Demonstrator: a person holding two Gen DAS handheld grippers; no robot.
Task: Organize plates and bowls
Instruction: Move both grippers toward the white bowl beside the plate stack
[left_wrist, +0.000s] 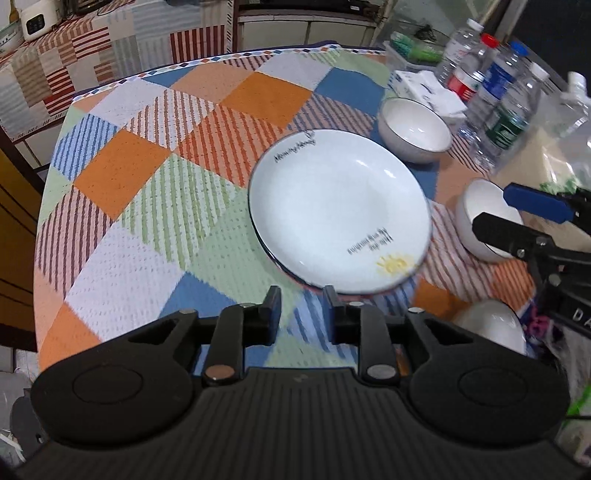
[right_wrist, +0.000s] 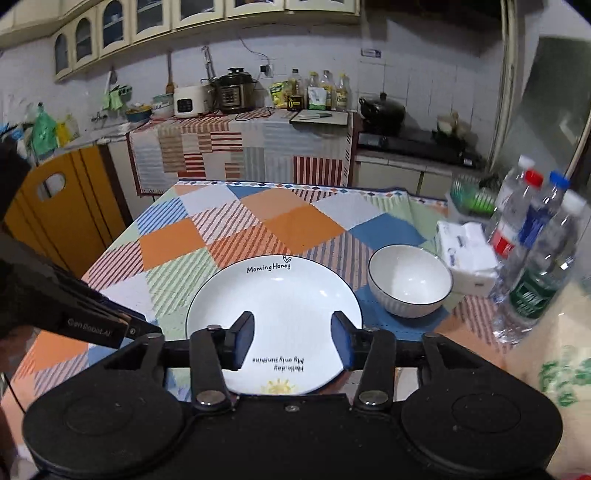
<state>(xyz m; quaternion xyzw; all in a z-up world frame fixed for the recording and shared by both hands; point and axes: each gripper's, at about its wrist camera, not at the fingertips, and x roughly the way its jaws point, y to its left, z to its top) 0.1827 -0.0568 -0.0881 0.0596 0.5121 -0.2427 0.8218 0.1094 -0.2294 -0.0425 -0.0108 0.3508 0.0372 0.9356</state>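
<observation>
A white plate (left_wrist: 340, 206) with a dark rim, printed words and a yellow sun lies on the checked tablecloth (left_wrist: 155, 206); a second rim shows under its left edge. My left gripper (left_wrist: 303, 306) hovers over the cloth just short of the plate's near edge, its jaws a little apart with nothing between them. Three white bowls stand to the right: a far bowl (left_wrist: 413, 129), a middle bowl (left_wrist: 476, 221) and a near bowl (left_wrist: 491, 325). My right gripper (left_wrist: 495, 208) is open over the middle bowl. In the right wrist view, the right gripper (right_wrist: 293, 339) hangs empty above the plate (right_wrist: 273, 295), beside the far bowl (right_wrist: 410, 280).
Several water bottles (left_wrist: 495, 92) and a tissue pack (right_wrist: 465, 254) crowd the table's right side. A green-filled container (left_wrist: 417, 48) sits behind them. An orange chair (right_wrist: 62, 206) stands at the table's left. A kitchen counter (right_wrist: 240, 122) with appliances runs along the back wall.
</observation>
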